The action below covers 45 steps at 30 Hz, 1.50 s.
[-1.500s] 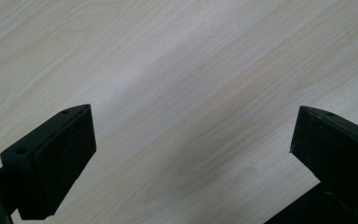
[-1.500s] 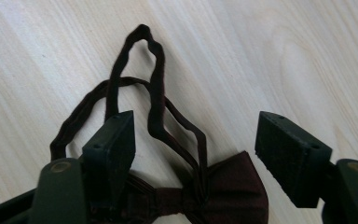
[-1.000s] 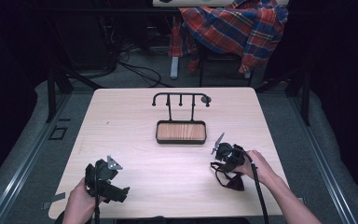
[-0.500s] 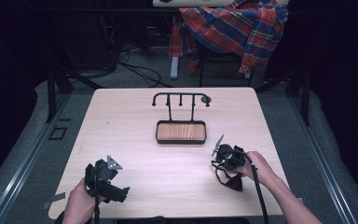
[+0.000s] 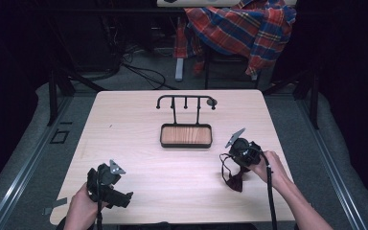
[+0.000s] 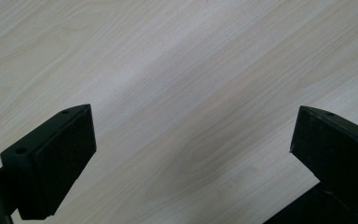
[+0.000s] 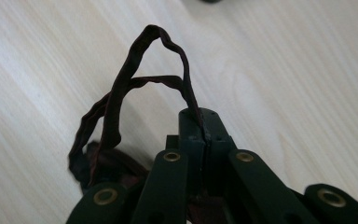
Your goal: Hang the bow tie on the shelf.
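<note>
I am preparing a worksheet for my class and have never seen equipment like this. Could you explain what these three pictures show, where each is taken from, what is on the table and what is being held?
No robot here: a person holds a hand-held clamp with two black jaws in each hand. The high view looks down on a pale wooden table from above the person's side. In it the left gripper is near the bottom left and the right gripper is at the right. Towards the far side of the table stands a small black metal rack with hooks over a wood-bottomed tray.

The other two pictures come from cameras riding on the clamps. The left gripper view shows its jaws wide apart over bare table. The right gripper view shows its jaws closed on the thin strap of a dark reddish-brown fabric piece, whose bunched part lies on the table.
</note>
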Motion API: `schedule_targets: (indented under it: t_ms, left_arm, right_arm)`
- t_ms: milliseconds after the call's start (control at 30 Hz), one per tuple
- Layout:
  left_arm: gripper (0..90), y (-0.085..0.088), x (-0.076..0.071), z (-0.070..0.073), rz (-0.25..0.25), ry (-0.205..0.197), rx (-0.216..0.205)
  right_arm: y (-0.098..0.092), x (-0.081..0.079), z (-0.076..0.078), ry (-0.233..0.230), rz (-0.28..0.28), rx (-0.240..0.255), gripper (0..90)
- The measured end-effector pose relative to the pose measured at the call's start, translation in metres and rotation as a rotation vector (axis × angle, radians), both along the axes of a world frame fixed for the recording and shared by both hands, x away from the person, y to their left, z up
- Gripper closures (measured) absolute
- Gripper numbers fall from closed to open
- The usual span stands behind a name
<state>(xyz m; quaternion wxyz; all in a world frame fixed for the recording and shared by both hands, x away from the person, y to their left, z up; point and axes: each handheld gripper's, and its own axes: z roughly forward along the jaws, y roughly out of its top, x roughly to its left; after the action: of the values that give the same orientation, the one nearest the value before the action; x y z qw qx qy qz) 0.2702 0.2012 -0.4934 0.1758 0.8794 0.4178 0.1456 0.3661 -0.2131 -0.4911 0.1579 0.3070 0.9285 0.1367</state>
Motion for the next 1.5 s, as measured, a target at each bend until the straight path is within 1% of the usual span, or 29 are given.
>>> schedule_targets:
  t_ms: [33, 67, 100, 133, 167, 267, 333, 367, 433, 500, 533, 600, 667, 733, 867, 1000, 1033, 1200, 1233, 1333, 1400, 1467, 1500]
  left_arm:
    - [0.1, 0.000, 0.000, 0.000, 0.001, 0.000, 0.001]
    - [0.1, 0.000, 0.000, 0.000, 0.002, 0.000, 0.002]
    - [0.1, 0.000, 0.000, 0.000, 0.002, -0.001, 0.002]
    - [0.1, 0.000, 0.000, 0.000, 0.000, 0.004, -0.001]
    - [0.1, 0.000, 0.000, 0.000, 0.000, 0.004, -0.001]
    - [0.1, 0.000, 0.000, 0.000, -0.001, 0.006, 0.000]
    - [0.1, 0.000, 0.000, 0.000, -0.001, 0.005, 0.001]
    - [0.1, 0.000, 0.000, 0.000, -0.001, 0.003, 0.000]
    - [0.1, 0.000, 0.000, 0.000, -0.001, 0.006, 0.003]
    - [0.1, 0.000, 0.000, 0.000, 0.001, 0.005, 0.002]
    - [0.1, 0.000, 0.000, 0.000, 0.000, 0.006, 0.003]
    - [0.1, 0.000, 0.000, -0.001, -0.003, 0.006, 0.004]
    - [0.1, 0.000, 0.000, 0.000, -0.004, 0.005, 0.005]
    - [0.1, 0.001, 0.000, 0.000, -0.003, 0.006, 0.004]
    - [0.1, 0.001, 0.000, 0.000, -0.004, 0.002, 0.000]
    - [0.1, 0.001, 0.000, 0.000, -0.004, 0.004, 0.002]
    - [0.1, 0.001, 0.000, 0.000, -0.004, 0.002, 0.001]
    - [0.1, 0.001, 0.000, 0.000, -0.004, 0.000, -0.002]
    - [0.1, 0.001, 0.000, 0.000, -0.003, 0.001, -0.002]
    - [0.1, 0.001, 0.000, 0.000, -0.004, 0.003, 0.000]
    - [0.1, 0.001, 0.000, 0.000, -0.004, 0.000, -0.001]
    - [0.1, 0.001, -0.001, 0.000, -0.006, 0.000, 0.000]
    - [0.1, 0.001, -0.001, 0.000, -0.006, 0.000, 0.000]
  right_arm:
    - [-0.001, 0.000, 0.003, -0.003, -0.006, 0.010, 89.6]
    - [-0.001, 0.001, 0.005, -0.011, -0.016, 0.031, 89.5]
    - [-0.001, 0.001, 0.008, -0.017, -0.019, 0.032, 89.6]
    - [-0.001, 0.001, 0.010, -0.028, -0.028, 0.049, 89.6]
    - [-0.001, 0.001, 0.012, -0.030, -0.027, 0.045, 89.6]
    - [0.001, 0.004, 0.017, -0.044, -0.030, 0.060, 89.6]
    - [0.003, 0.006, 0.021, -0.051, -0.029, 0.060, 89.6]
    - [0.004, 0.007, 0.021, -0.060, -0.037, 0.075, 89.6]
    - [0.005, 0.008, 0.023, -0.063, -0.033, 0.062, 89.5]
    - [0.006, 0.009, 0.024, -0.069, -0.034, 0.070, 89.6]
    - [0.007, 0.010, 0.024, -0.071, -0.031, 0.065, 89.6]
    - [0.007, 0.012, 0.025, -0.078, -0.034, 0.076, 89.6]
    - [0.008, 0.013, 0.028, -0.089, -0.028, 0.071, 89.6]
    - [0.009, 0.014, 0.029, -0.097, -0.031, 0.078, 89.6]
    - [0.012, 0.017, 0.032, -0.101, -0.038, 0.077, 89.6]
    - [0.015, 0.021, 0.036, -0.108, -0.041, 0.096, 89.6]
    - [0.016, 0.022, 0.038, -0.111, -0.039, 0.093, 89.6]
    - [0.019, 0.026, 0.042, -0.124, -0.042, 0.124, 89.6]
    - [0.019, 0.026, 0.043, -0.123, -0.043, 0.116, 89.6]
    - [0.021, 0.028, 0.044, -0.128, -0.044, 0.119, 89.6]
    - [0.022, 0.029, 0.045, -0.132, -0.048, 0.131, 89.6]
    - [0.023, 0.030, 0.047, -0.136, -0.048, 0.125, 89.6]
    - [0.023, 0.030, 0.047, -0.140, -0.050, 0.136, 89.6]
